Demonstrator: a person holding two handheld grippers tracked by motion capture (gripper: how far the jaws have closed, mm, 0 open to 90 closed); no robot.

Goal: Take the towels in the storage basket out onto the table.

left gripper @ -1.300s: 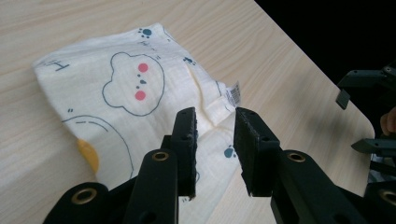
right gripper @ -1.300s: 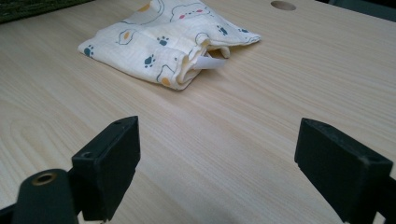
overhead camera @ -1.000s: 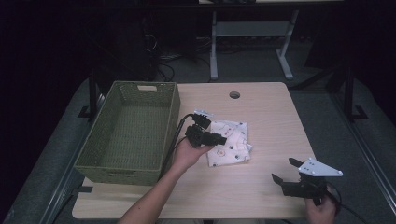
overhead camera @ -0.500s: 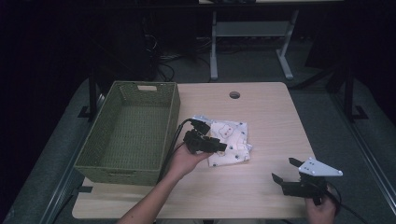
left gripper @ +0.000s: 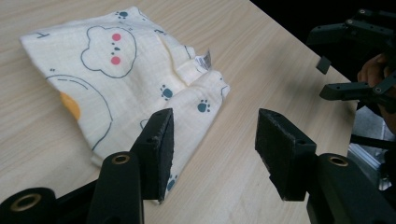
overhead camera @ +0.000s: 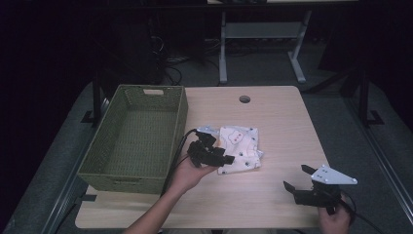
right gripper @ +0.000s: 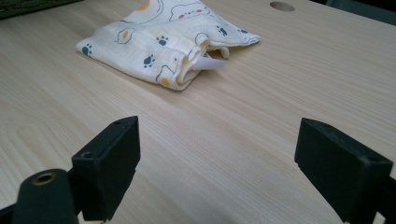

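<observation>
A cream cloth printed with bears and paw marks lies folded on the wooden table. My left gripper rests at the cloth's near left edge. In the left gripper view its jaws have just been opening; the cloth runs under the left jaw's tip, and neither pad presses on it. My right gripper stays near the table's front right corner. Its jaws stand wide open over bare wood, well short of the cloth.
A green woven basket stands empty at the table's left side, right beside the left hand. A round cable hole sits near the far edge. The floor beyond is dark, with a desk frame and cables.
The left gripper has drawn back a little toward the near edge of the cloth and its jaws have spread. The right gripper has stayed where it was.
</observation>
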